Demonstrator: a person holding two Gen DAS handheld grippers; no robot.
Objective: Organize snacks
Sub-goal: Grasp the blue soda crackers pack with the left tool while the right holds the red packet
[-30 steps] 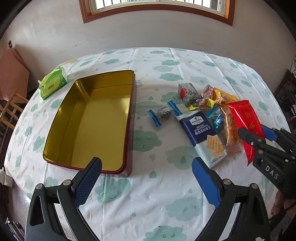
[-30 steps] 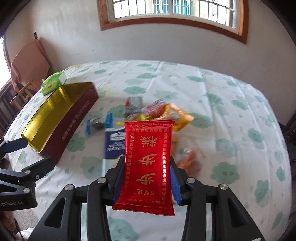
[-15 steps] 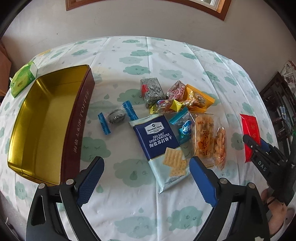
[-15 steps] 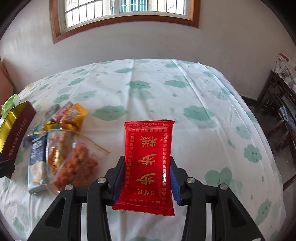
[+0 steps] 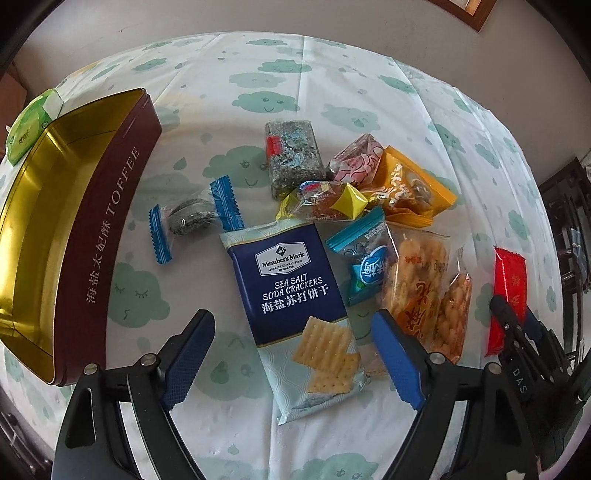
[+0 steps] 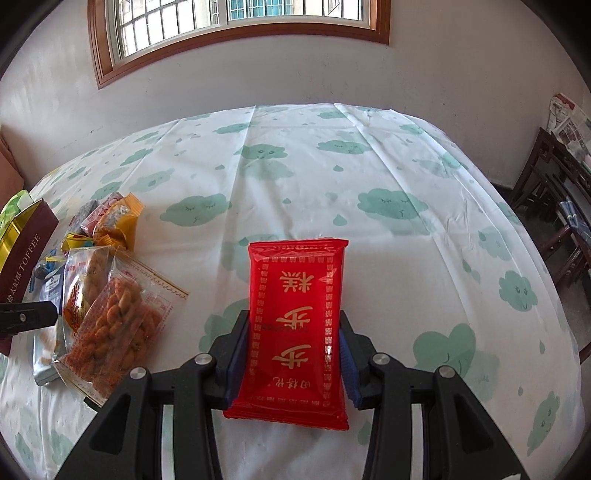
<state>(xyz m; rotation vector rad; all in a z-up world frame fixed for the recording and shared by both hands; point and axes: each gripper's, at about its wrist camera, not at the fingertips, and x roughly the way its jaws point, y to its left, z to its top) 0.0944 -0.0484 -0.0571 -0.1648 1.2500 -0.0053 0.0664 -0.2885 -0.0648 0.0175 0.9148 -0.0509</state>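
Between the clenched right tongs [image 6: 295, 354], a red packet [image 6: 297, 325] hides both pads; left tongs [image 5: 295, 363], closing, grasp nothing.

White plastered wall [image 6: 443, 92] ahead, scuffed. Wood-framed window [image 6: 240, 26] with grille, high ahead, daylight entering. Dark wooden chairs [image 6: 554, 199] to the right, papers [image 6: 569, 125] above them. Table under white cloud-print tablecloth [image 6: 332, 184] below.
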